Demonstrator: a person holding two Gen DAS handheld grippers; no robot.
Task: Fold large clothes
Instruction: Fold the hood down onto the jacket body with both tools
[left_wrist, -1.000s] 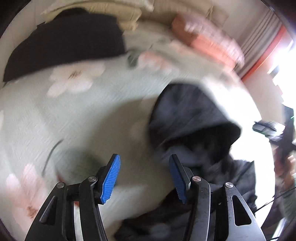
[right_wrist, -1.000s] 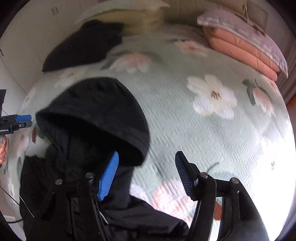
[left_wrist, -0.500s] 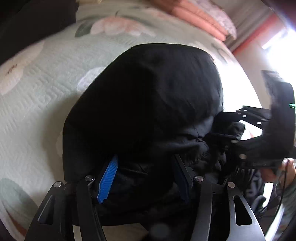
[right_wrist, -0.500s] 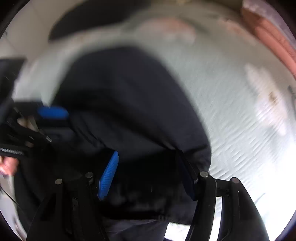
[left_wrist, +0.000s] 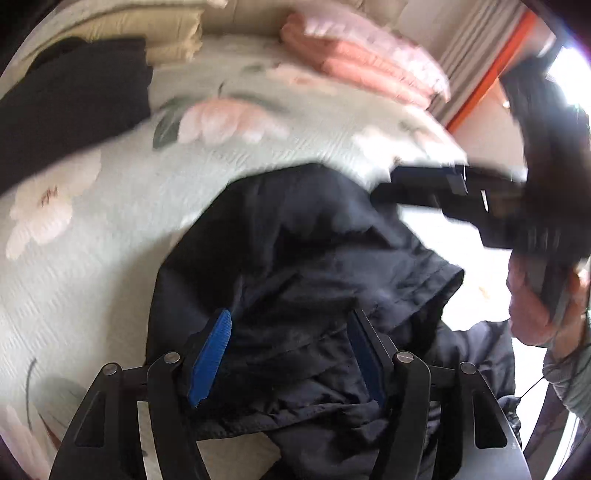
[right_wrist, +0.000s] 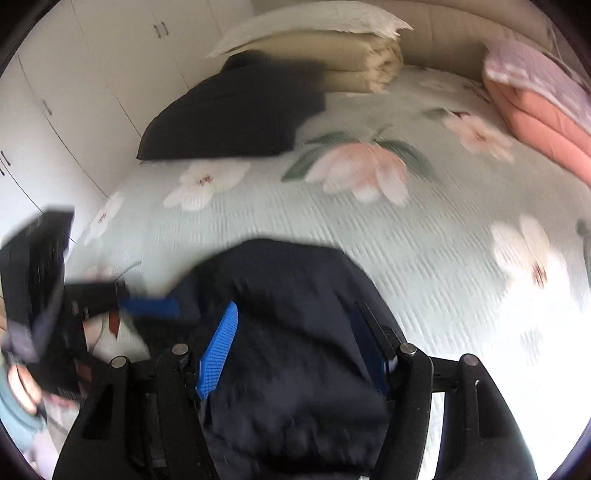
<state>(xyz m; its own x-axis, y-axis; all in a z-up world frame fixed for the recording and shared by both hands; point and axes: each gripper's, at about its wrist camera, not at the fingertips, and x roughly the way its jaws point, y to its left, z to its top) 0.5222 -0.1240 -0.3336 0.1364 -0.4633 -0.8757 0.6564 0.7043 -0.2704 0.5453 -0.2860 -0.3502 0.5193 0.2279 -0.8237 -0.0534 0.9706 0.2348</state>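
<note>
A black hooded jacket lies bunched on the pale green floral bedspread. My left gripper is open, its blue-padded fingers straddling the crumpled fabric near the hood's base. My right gripper is open too, its fingers either side of the hood, with fabric lying between them. The right gripper also shows in the left wrist view at the right, and the left gripper shows in the right wrist view at the left. Both views are motion-blurred.
A folded black garment lies at the far left of the bed beside folded beige bedding. Folded pink quilts sit at the far right. White wardrobe doors stand left of the bed.
Both grippers have pulled back from the hood, so more bedspread shows beyond it. The hood looks more bunched. Both jaws stay open.
</note>
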